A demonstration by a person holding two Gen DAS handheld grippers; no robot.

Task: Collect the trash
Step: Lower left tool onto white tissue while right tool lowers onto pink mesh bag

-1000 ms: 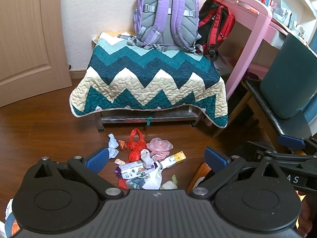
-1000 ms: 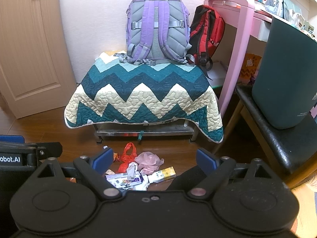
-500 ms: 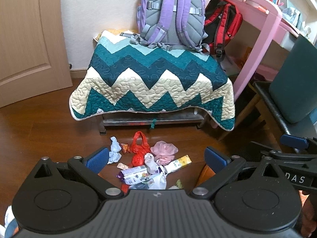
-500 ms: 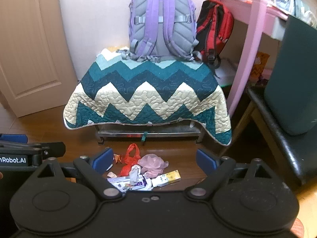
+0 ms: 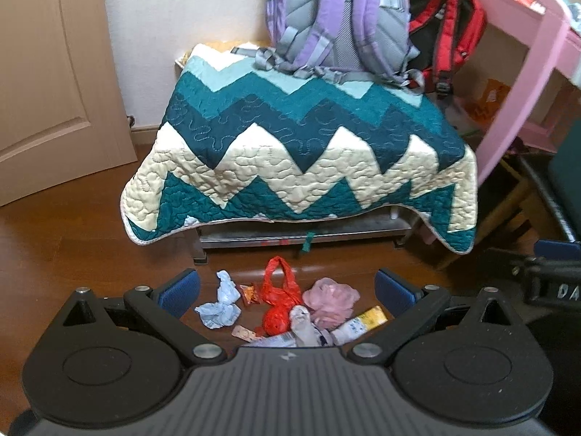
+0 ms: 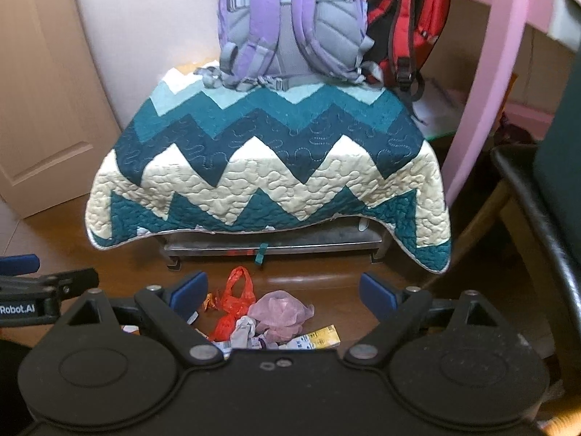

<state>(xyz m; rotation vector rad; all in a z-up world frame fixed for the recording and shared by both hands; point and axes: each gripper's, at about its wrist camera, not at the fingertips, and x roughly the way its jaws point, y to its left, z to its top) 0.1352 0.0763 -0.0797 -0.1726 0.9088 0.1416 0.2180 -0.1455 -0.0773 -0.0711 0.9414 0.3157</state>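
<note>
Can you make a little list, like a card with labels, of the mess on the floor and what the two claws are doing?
Trash spot: wooden floor, in front of the zigzag quilt
Trash pieces: red bag, pink bag, crumpled pale blue wrapper, yellow wrapper
Left claw: open, empty, above the pile
Right claw: open, empty
Picked up so far: nothing
On the quilt: purple backpack

Soft even indoor light, slight motion blur, fisheye-bent edges, dark corners
</note>
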